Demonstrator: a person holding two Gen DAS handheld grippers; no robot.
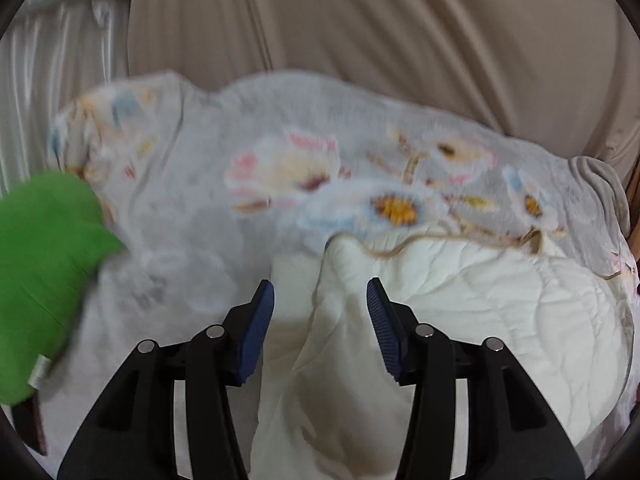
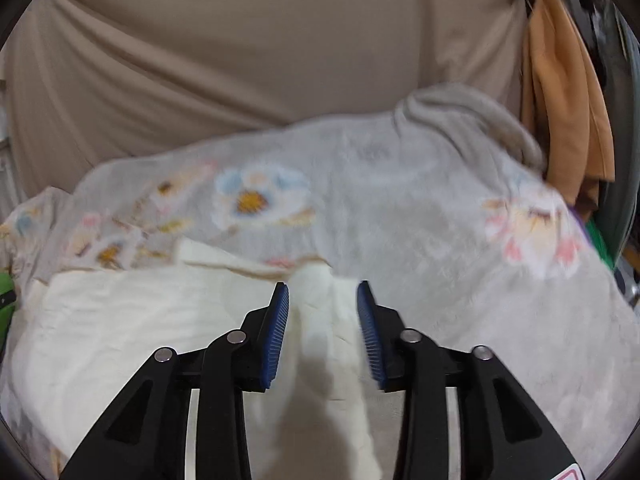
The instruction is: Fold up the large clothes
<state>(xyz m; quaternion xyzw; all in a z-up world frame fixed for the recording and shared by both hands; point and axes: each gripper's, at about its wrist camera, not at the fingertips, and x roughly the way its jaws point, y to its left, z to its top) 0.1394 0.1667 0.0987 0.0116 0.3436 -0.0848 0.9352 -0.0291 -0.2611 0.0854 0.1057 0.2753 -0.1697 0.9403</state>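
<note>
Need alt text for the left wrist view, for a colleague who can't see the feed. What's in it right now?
The left gripper is open, its blue-padded fingers straddling a raised fold of the cream quilted cloth. The cloth lies on a grey floral blanket. A green cloth sits at the left edge, with beige fabric behind.

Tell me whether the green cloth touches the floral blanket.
Touching: in the left wrist view the green cloth lies on the floral blanket, overlapping its edge.

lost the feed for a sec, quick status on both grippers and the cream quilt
Left gripper open, cream quilt fold between pads, not clamped. Right gripper open, same. Quilt lies on floral blanket. Green cloth at left edge.
</note>
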